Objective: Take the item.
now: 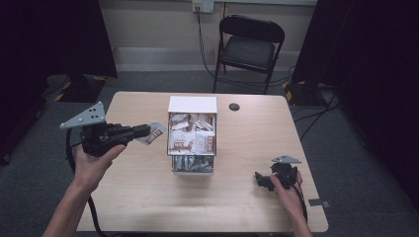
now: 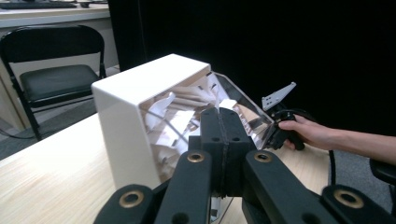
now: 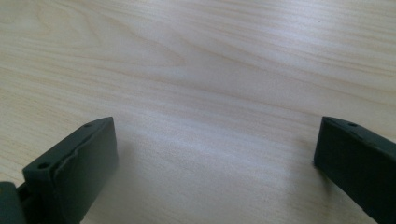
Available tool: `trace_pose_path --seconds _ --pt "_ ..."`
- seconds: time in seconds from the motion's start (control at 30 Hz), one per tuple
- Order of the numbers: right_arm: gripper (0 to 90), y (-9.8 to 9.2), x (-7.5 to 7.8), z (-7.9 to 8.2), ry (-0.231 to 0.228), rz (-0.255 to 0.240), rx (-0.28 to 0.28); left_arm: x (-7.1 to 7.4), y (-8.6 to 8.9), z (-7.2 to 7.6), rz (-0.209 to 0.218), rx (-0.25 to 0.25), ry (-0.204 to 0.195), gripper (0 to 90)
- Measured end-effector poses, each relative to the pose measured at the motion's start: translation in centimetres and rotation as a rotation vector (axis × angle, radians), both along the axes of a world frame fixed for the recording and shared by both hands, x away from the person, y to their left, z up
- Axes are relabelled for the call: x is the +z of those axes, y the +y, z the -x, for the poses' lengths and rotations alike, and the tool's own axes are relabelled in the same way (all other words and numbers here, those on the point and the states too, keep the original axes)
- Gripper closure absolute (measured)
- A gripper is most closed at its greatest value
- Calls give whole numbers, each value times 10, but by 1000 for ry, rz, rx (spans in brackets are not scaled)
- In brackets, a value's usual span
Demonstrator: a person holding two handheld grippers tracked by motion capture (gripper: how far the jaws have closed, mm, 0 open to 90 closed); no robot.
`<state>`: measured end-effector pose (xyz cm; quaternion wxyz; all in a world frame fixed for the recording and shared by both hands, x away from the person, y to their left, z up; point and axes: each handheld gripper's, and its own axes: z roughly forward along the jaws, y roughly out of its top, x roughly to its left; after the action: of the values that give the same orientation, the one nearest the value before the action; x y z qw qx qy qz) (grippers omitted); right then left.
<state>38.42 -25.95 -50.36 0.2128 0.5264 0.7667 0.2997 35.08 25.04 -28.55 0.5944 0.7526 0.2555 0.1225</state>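
One wooden table [image 1: 148, 197] is being occupied by one white box [image 1: 192, 104] standing near its middle, with a clear-walled front section [image 1: 192, 165] at the near end. The box is being filled by many small packets [image 1: 184, 140], too jumbled to be counted; brown and white wrappers are being seen, but the printing on them is too small to be read. One black folding chair [image 1: 249, 47] is being kept on the floor beyond the far edge of the table. One small dark round spot [image 1: 234, 106] is being noted on the tabletop, just right of the box.

Two grippers are being held, one in each hand. The left gripper [image 1: 146, 131] is being held level, left of the box, with its jaws pressed together on one packet [image 1: 154, 133]; that packet is being carried in the air just beside the box's left wall, apart from the table. The right gripper [image 1: 259, 178] is being rested low at the table's near right corner, well apart from the box, with its jaws standing wide apart over bare wood and nothing between them.
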Motion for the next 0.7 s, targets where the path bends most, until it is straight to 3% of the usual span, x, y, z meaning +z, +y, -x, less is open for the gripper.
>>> trace_pose_path --seconds 0.03,0.2,0.53,0.7 --pt "0 0 0 0 0 0 0 -2 2 -2 -16 18 1 900" --pt "0 0 0 0 0 0 0 -8 9 -8 -7 38 21 900" --pt "0 0 0 0 0 0 0 -10 21 -10 -6 69 16 900" --pt "0 0 0 0 0 0 0 -15 26 -14 -9 90 32 900"
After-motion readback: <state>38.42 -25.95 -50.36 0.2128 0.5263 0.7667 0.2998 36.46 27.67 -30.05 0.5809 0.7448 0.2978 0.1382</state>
